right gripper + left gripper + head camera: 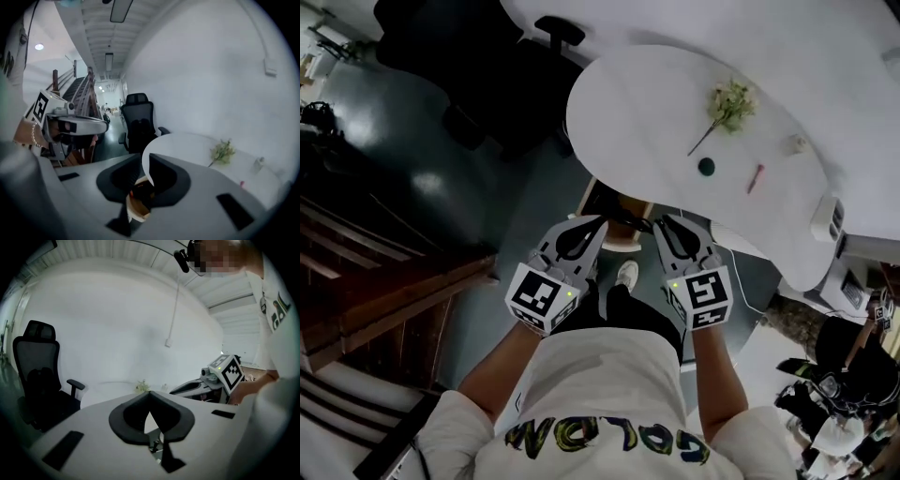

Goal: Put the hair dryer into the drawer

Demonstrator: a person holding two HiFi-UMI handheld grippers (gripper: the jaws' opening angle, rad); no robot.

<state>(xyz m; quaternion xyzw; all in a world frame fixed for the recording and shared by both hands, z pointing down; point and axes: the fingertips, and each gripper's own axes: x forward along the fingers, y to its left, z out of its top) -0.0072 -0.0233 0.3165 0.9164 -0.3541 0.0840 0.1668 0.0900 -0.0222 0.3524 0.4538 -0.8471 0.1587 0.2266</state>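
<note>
Left gripper (592, 225) pressed shut, empty; right gripper (666, 225) a slit apart, empty. Hair dryer not identifiable, maybe the dark item in the wooden unit (622, 246) at 12 o'clock under the white table (656, 103). Likely rigid, slick plastic with a trailing cord: take the handle. Counts: two grippers, one unit, one table, one flower sprig (727, 105) at 1 o'clock, one office chair (469, 56) at 11.

Both arms extend forward from the torso (609, 394), with the left forearm (492, 375) and the right forearm (720, 375) roughly parallel. The left gripper (598, 223) and the right gripper (662, 225) are held side by side, near each other, jaws pointing away from the body. Left gripper jaws: tips closed together, nothing between them. Right gripper jaws: almost together, with a narrow gap remaining and nothing gripped.
</note>
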